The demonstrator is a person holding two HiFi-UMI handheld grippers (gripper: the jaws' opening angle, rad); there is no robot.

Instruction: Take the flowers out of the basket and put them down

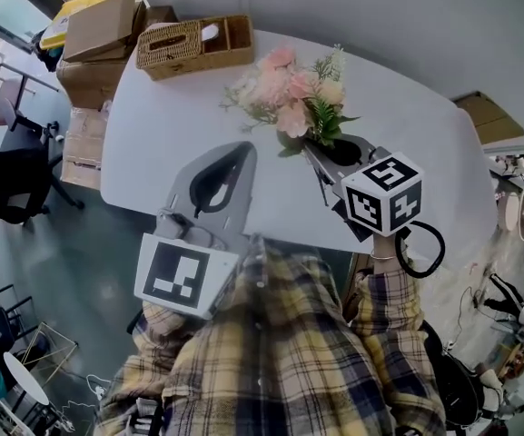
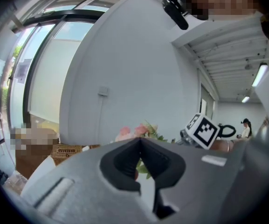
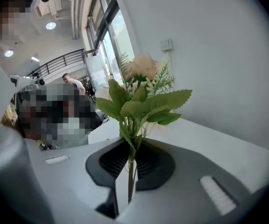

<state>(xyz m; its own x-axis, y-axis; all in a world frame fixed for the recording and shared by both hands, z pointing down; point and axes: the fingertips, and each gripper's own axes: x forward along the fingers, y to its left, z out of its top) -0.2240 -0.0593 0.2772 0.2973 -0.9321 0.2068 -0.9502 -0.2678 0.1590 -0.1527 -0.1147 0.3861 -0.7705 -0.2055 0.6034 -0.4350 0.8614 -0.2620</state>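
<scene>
A wicker basket stands at the far left end of the white table. Pink and peach flowers lie in a loose bunch on the table to its right. My right gripper is shut on the stem of one flower with green leaves, right beside that bunch. In the right gripper view the thin stem runs between the shut right gripper, and a peach bloom stands above the leaves. My left gripper hovers over the table's near side, shut and empty; the left gripper points towards the flowers.
Cardboard boxes are stacked off the table's far left corner, and a chair stands on the floor at the left. The table's near edge runs just in front of the person's plaid sleeves. A wall rises behind the table.
</scene>
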